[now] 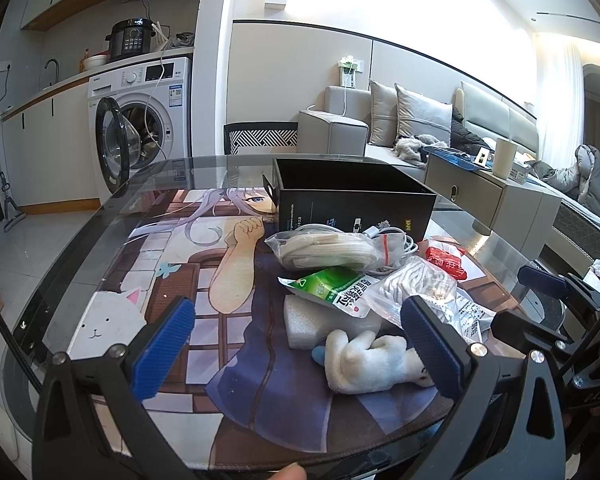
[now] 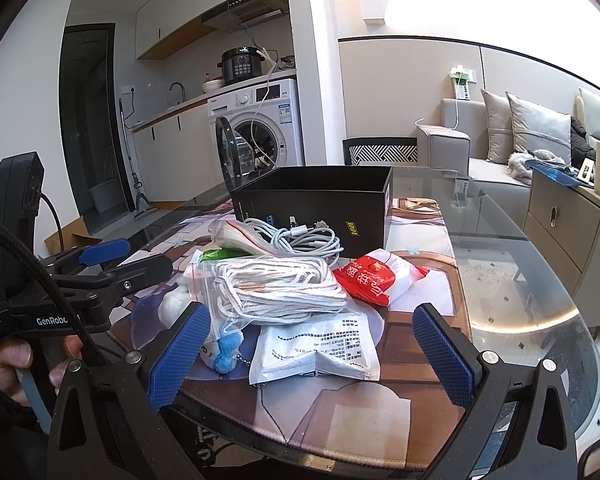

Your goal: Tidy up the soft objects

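A pile of soft things lies on the printed mat point(image 1: 172, 280) in front of an open black box point(image 1: 352, 196) point(image 2: 316, 200). Nearest in the left wrist view is a white plush toy point(image 1: 372, 360), with a foam block point(image 1: 320, 320) and a green packet point(image 1: 332, 286) behind it. My left gripper point(image 1: 300, 344) is open, its right finger point(image 1: 432, 344) beside the plush. My right gripper point(image 2: 314, 356) is open over a white printed packet point(image 2: 316, 352). Behind that lie a bag of white rope point(image 2: 276, 284), a red packet point(image 2: 364, 280) and a white cable point(image 2: 300, 236).
The mat lies on a round glass table point(image 2: 520, 280). A bag of beige cord point(image 1: 324, 250) rests against the box. A washing machine point(image 1: 140, 120) with its door open, a sofa point(image 1: 380, 128) and a grey cabinet point(image 1: 480, 196) stand beyond the table. A hand point(image 2: 4, 360) holds the left gripper's handle.
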{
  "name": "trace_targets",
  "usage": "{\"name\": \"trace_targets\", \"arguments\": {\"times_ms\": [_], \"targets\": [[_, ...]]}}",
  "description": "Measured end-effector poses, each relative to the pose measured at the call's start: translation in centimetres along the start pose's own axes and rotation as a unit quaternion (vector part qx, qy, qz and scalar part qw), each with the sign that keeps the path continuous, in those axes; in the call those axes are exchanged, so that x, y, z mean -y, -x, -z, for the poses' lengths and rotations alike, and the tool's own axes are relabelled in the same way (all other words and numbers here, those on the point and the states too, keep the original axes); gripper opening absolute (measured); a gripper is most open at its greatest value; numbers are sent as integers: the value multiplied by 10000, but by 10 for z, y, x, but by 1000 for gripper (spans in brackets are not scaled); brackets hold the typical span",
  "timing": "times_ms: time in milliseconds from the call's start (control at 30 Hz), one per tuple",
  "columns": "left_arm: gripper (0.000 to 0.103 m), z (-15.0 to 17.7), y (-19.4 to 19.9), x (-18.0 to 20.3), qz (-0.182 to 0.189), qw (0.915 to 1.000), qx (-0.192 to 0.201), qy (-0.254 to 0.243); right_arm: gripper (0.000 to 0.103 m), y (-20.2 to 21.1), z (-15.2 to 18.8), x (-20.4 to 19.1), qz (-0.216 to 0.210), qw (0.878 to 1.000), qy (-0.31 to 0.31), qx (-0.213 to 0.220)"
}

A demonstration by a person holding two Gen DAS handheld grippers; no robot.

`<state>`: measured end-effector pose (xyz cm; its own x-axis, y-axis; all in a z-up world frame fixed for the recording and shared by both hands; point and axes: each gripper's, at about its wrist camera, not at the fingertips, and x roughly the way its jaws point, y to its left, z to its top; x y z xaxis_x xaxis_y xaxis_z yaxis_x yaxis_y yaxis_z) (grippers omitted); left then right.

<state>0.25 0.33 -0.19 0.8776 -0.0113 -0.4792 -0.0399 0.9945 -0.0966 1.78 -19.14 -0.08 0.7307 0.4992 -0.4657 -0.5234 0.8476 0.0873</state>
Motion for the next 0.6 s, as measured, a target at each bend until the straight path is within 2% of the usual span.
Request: {"name": "trace_targets", "arguments": {"times_ms": [600], "targets": [[103,-3,-4,-5,35,10000,-25,1,103,-9,-1,11,217,9990,90,-390]]}}
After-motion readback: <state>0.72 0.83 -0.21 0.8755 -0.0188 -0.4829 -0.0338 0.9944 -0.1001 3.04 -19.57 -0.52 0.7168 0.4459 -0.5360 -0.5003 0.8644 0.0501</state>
